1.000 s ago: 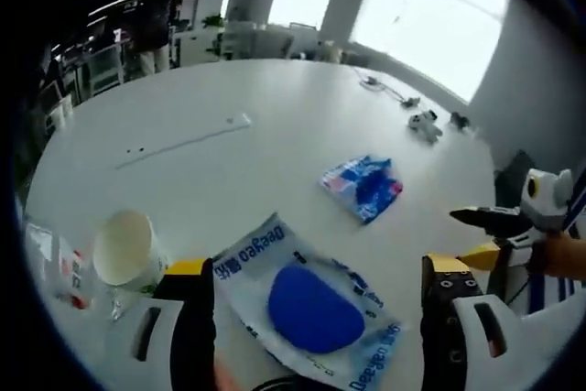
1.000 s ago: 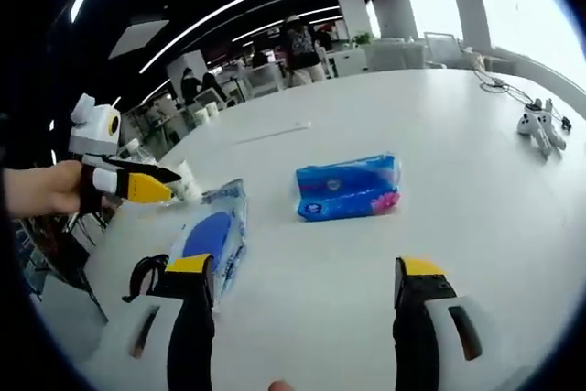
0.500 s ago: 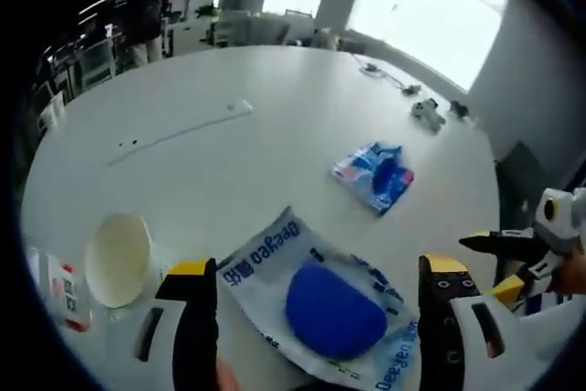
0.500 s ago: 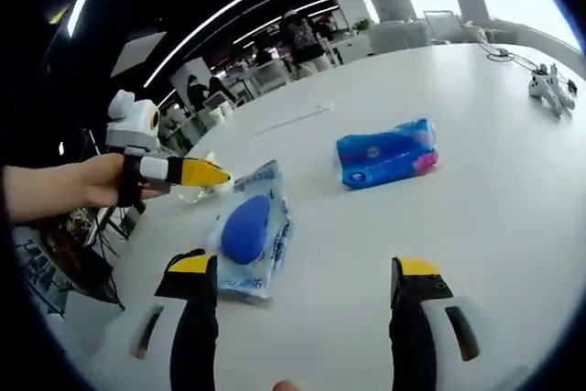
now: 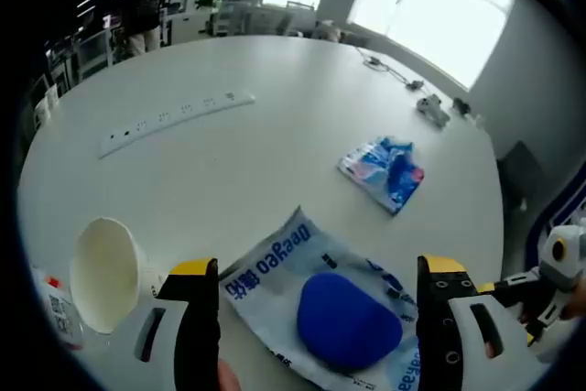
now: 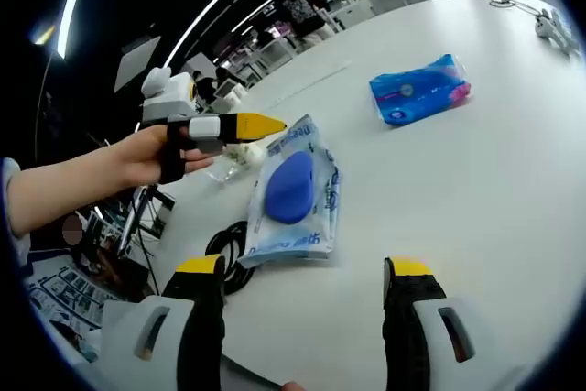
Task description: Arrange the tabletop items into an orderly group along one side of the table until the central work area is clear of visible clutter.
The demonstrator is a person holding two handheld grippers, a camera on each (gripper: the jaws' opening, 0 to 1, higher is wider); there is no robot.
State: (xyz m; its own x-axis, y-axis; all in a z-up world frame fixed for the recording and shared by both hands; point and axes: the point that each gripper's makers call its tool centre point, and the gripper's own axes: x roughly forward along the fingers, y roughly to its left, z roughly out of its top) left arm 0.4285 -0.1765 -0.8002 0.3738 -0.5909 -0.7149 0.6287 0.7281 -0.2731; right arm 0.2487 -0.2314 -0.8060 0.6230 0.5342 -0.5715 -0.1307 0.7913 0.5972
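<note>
The left claw [image 5: 316, 295] hangs released over the near edge of the worktop [image 5: 275, 135], its jaws set wide to either side of a clear packet [image 5: 316, 304] with a blue pad inside; they do not touch it. The right claw [image 6: 302, 295] is also released, just short of that packet [image 6: 295, 191] in its own view, above bare worktop.

Taking the packet as the landmark: a paper cup [image 5: 103, 272] lies tipped just beside it, open mouth toward the camera, and a black cable [image 6: 224, 249] coils against its near corner. Beyond the packet, well apart toward the middle, lies a blue tissue pack [image 5: 385, 171]. Farther again runs a white power strip [image 5: 174, 116], and at the far rim sits a game controller [image 5: 435, 109].

The likely slip is in the grip. The packet is flat and slick, so jaws closing on it may skid off the film or pinch only a corner and let it droop. Sliding it could knock the light cup rolling or snag the cable.
</note>
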